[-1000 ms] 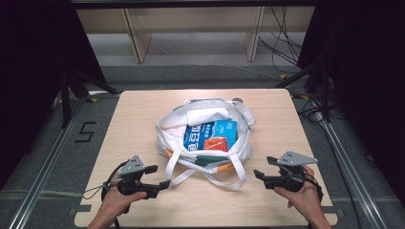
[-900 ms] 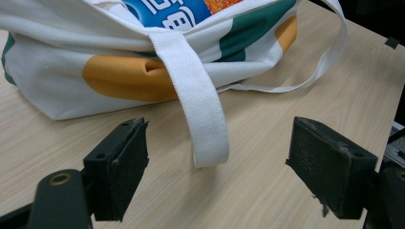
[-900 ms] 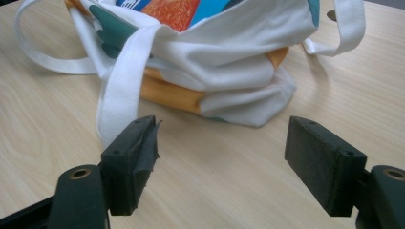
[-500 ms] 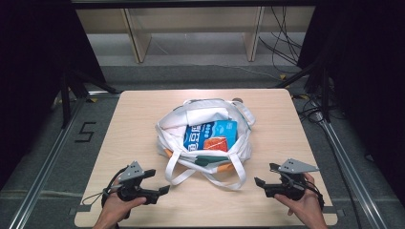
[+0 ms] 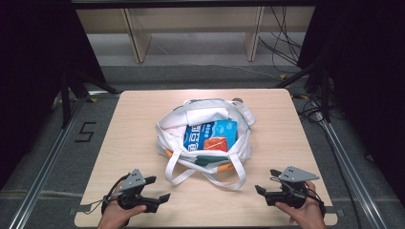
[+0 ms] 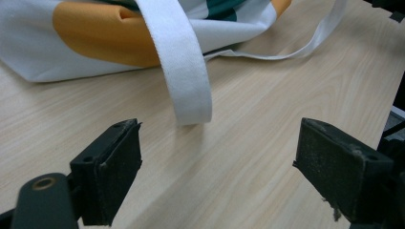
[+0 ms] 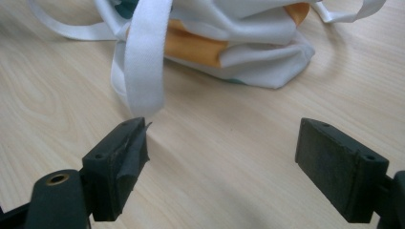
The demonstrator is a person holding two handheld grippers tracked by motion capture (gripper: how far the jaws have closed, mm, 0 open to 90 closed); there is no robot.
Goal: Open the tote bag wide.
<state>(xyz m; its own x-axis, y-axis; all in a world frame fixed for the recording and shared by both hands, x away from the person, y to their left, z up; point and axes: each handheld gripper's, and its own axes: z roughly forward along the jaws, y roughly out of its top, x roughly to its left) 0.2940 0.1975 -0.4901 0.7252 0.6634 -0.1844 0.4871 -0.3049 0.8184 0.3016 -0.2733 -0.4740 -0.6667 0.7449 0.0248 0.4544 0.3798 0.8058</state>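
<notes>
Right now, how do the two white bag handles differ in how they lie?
The left handle loops toward the left gripper, lying just ahead of its open jaws. The right handle loops toward the right gripper, its end close by one jaw. Both are flat white straps resting slack on the table, ungripped.

place: lab recording bay | signs: black curtains (image 5: 33, 71); rail frame (image 5: 43, 167); floor cables (image 5: 286, 52); wooden table (image 5: 138, 124)

Bag (image 5: 200, 121) seen white w/ orange & green patches; packet (image 5: 211, 137) blue w/ orange; table (image 5: 138, 129) pale wood; jaws black.
</notes>
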